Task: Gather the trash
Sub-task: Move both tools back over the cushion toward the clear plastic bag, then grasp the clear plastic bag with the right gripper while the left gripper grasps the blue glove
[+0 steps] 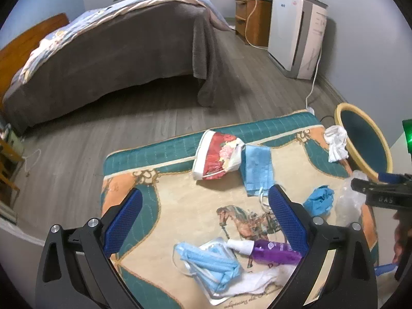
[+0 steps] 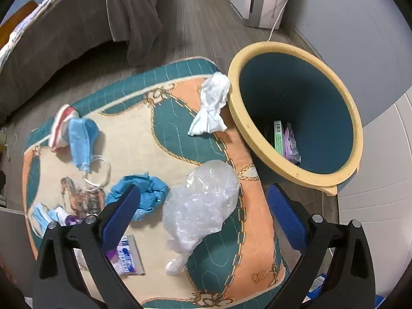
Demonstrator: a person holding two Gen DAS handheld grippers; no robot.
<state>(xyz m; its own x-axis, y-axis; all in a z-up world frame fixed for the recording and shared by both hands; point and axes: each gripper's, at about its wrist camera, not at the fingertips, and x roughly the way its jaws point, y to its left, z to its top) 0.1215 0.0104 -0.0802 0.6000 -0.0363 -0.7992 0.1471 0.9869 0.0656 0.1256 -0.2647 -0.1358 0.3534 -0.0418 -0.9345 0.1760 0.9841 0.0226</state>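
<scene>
I have both tongs spread wide and empty: my left tongs [image 1: 206, 221] hover above the masks and purple bottle [image 1: 267, 251], my right tongs [image 2: 203, 216] over the clear plastic bag [image 2: 203, 200]. The bin [image 2: 358, 139] holds only a few scraps, so I judge most work remains. Tissue [image 2: 212, 103] touches the bin's rim; the rug [image 2: 134, 134] offers open room.

A grey-blanketed bed [image 1: 116, 51] stands on grey plank floor [image 1: 154, 118], walls pale.
</scene>
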